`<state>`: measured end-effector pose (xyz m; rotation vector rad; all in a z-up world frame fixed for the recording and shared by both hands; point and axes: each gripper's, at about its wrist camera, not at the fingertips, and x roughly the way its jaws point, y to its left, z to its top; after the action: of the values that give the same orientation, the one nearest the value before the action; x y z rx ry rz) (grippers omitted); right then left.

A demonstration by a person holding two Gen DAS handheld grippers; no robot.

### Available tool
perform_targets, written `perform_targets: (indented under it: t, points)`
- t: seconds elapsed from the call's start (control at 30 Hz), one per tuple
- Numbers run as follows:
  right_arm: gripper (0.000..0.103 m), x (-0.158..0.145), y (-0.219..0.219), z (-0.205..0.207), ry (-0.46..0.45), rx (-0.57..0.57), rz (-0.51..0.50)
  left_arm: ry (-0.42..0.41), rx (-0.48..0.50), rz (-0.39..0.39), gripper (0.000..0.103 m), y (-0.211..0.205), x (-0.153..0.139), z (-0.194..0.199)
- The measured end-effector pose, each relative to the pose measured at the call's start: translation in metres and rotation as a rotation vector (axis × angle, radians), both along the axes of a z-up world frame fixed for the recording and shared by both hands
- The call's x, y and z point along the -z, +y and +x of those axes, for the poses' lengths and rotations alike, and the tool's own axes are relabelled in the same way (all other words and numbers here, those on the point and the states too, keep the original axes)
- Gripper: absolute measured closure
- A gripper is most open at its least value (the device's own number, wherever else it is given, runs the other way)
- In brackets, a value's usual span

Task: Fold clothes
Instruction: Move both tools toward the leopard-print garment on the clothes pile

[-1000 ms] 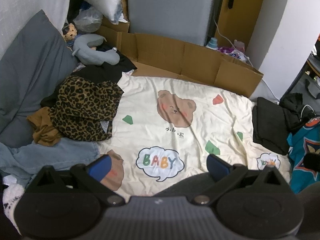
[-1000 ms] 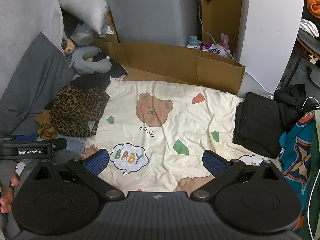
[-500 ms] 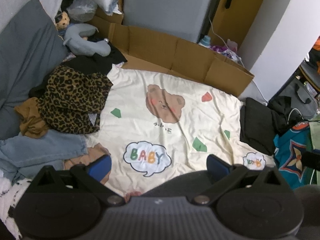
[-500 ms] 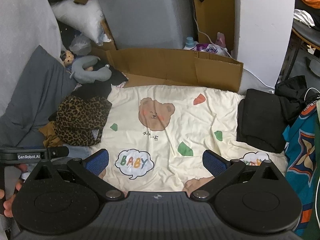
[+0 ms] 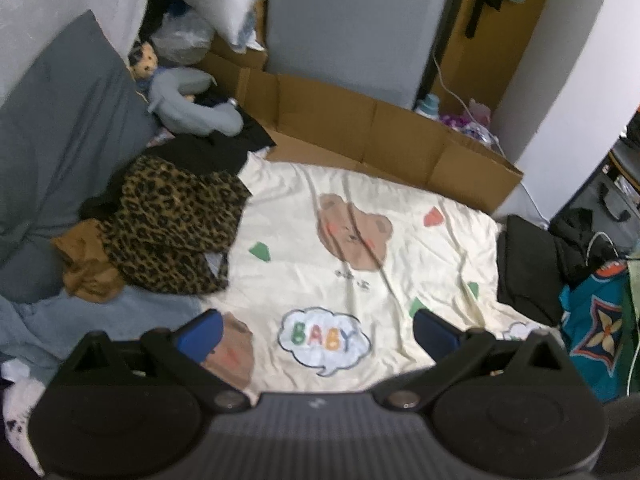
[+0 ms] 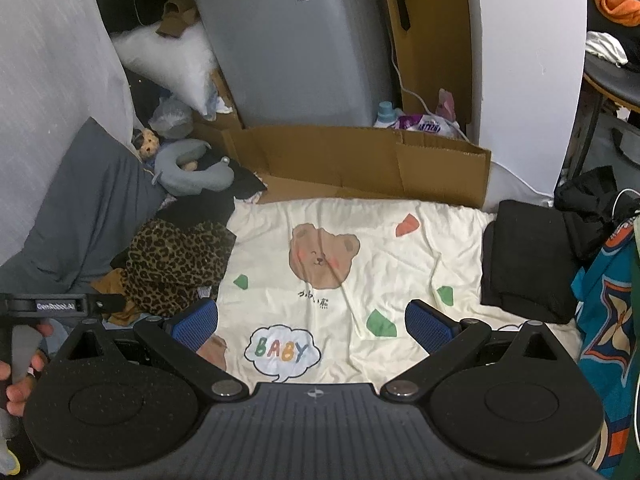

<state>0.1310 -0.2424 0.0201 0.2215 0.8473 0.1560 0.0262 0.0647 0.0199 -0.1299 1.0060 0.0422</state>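
Left hand-held gripper [image 5: 316,330] and right hand-held gripper [image 6: 311,322] both spread wide, empty, above the cream bear-print blanket [image 6: 360,276]. Leopard-print garment [image 5: 172,232] heaped left of frame; folded black garment [image 6: 524,256] right. Left-wrist view blurred. Cardboard [image 6: 360,160] behind.

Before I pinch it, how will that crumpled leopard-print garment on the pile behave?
The crumpled leopard-print garment is probably floppy: it slumps in folds. It likely drapes from one pinch. It overlaps the brown cloth, which might drag along.
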Motion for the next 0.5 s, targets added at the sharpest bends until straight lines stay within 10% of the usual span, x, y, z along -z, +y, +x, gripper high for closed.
perform_targets:
  t: [0.5]
  points:
    - [0.001, -0.002, 0.014, 0.013, -0.043, -0.021, 0.002, -0.027, -0.08, 0.046, 0.002, 0.059, -0.003, 0.015]
